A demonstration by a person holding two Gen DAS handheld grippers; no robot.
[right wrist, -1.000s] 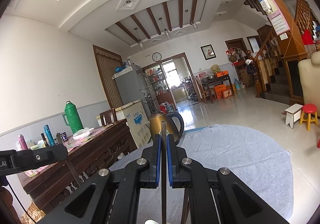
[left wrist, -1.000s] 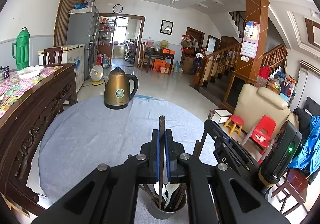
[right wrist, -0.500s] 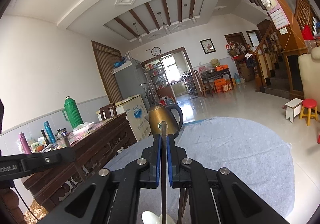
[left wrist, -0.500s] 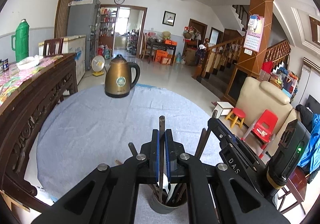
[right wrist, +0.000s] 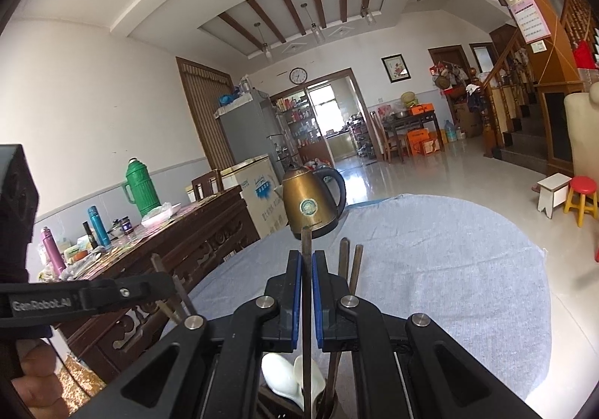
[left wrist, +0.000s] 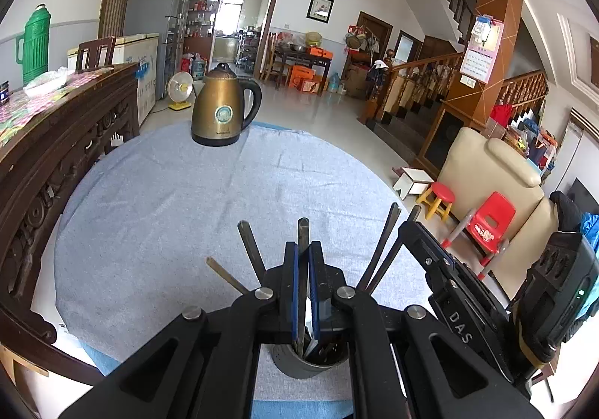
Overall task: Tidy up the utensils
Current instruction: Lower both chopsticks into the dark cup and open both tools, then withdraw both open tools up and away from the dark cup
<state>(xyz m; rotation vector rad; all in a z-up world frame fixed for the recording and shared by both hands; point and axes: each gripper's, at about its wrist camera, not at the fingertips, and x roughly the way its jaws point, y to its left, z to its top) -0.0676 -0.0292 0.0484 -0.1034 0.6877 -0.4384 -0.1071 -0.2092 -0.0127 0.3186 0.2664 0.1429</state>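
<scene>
Left gripper (left wrist: 303, 269) clamped on an upright dark utensil (left wrist: 303, 231), tip poking above the blue pads (left wrist: 294, 288). Directly below, near edge: grey cup (left wrist: 299, 366) on a round table (left wrist: 187, 202) under blue-grey cloth, other utensil handles (left wrist: 250, 246) fanning out of it. Right gripper (left wrist: 430, 254) just to the right, over the same cup. Far across the cloth: bronze kettle (left wrist: 221, 108). Far left: green thermos (left wrist: 34, 44) on a carved sideboard (left wrist: 56, 149).

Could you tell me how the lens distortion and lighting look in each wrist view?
Left wrist: strong fisheye bending, dark vignette corners, even daylight, kettle sharp. Right wrist: same curvature, bright doorway blown out, glare on the floor, near spoons slightly soft.
</scene>
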